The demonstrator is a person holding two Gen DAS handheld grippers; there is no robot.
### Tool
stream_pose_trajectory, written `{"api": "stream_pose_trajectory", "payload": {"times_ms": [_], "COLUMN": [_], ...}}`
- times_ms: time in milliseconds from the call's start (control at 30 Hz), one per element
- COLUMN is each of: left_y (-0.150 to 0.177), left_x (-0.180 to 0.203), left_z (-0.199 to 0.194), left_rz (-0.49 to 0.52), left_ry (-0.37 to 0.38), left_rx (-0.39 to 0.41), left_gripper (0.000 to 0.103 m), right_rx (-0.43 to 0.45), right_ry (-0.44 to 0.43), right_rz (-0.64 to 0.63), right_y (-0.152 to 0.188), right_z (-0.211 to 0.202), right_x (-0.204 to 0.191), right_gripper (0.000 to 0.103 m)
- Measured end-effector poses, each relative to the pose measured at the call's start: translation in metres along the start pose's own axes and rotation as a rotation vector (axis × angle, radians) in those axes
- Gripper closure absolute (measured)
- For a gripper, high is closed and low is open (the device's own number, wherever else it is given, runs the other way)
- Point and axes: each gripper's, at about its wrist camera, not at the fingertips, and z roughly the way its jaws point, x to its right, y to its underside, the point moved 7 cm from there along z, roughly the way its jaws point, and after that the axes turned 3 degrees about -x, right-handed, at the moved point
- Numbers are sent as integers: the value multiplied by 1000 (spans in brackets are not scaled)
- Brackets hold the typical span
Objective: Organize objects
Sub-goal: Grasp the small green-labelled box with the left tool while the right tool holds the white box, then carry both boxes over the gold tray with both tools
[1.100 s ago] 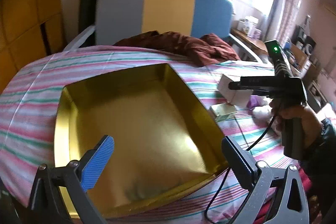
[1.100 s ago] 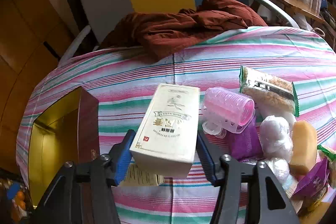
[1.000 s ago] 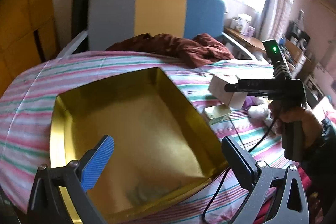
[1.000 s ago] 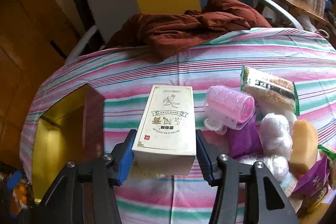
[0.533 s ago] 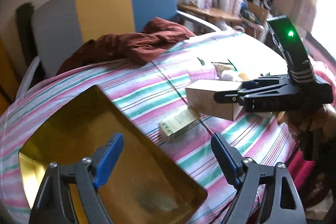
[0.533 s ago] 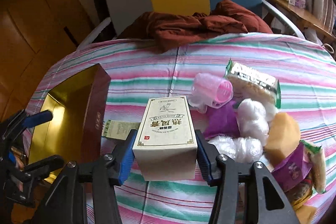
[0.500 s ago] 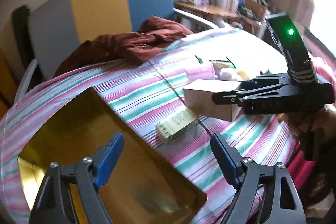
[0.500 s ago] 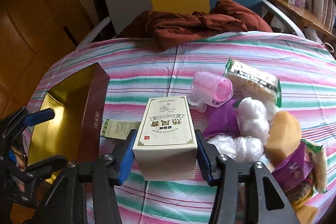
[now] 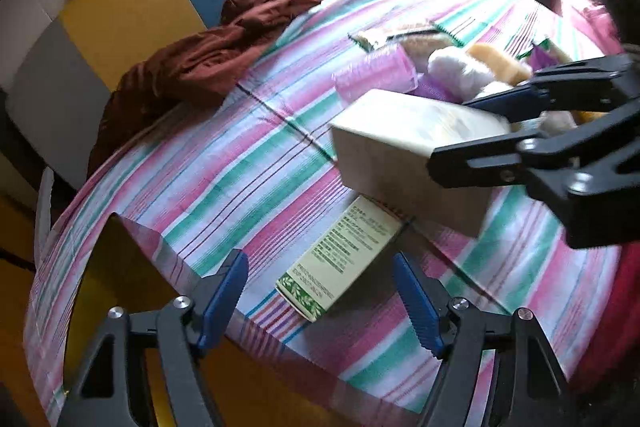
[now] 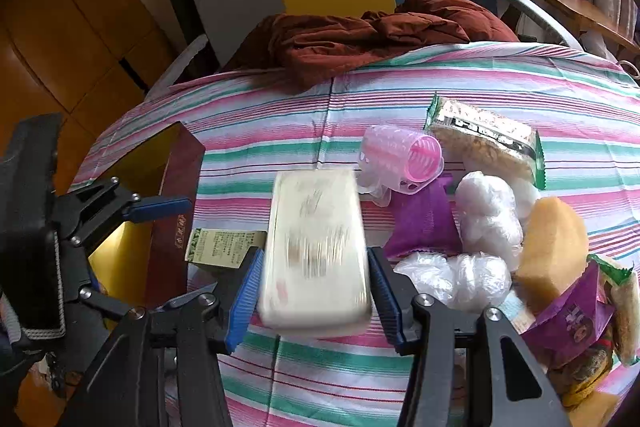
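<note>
My right gripper (image 10: 314,277) is shut on a cream box (image 10: 316,251) and holds it above the striped table; the box is motion-blurred. It also shows in the left wrist view (image 9: 404,159). My left gripper (image 9: 320,291) is open, its blue pads on either side of a small green-and-cream carton (image 9: 340,259) lying flat on the cloth. That carton (image 10: 224,247) lies beside the gold-lined, maroon-sided box (image 10: 156,211) at the table's left.
A heap of items lies at the right: pink hair roller (image 10: 400,159), purple packet (image 10: 424,219), white plastic bundles (image 10: 484,211), yellow sponge (image 10: 552,247), snack packs (image 10: 484,135). A maroon jacket (image 10: 360,31) lies on the chair behind.
My left gripper has swung right from above the gold box to over the small carton. My right gripper still holds the cream box, now moving and blurred.
</note>
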Motion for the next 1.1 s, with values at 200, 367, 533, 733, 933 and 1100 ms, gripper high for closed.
{"api": "stream_pose_trajectory", "payload": {"times_ms": [200, 367, 533, 733, 933, 1100], "left_y": [2, 4, 6, 5, 10, 47], "left_x": [5, 7, 4, -2, -16, -47], "left_z": [15, 12, -2, -20, -68, -99], "left_rz": [4, -38, -84, -143, -258, -405], "left_ry": [19, 55, 66, 81, 118, 93], "left_rx": [-50, -28, 11, 67, 182, 226], "left_gripper": [55, 69, 73, 73, 73, 73], "right_rx": [-16, -12, 4, -33, -30, 36], "right_ry": [10, 12, -18, 29, 50, -6], "right_rz": [6, 4, -8, -47, -47, -20], "right_y": [1, 1, 0, 5, 7, 0], "right_z": [8, 7, 3, 14, 16, -3], "right_x": [4, 3, -4, -7, 0, -6], "right_gripper": [50, 49, 41, 38, 51, 51]}}
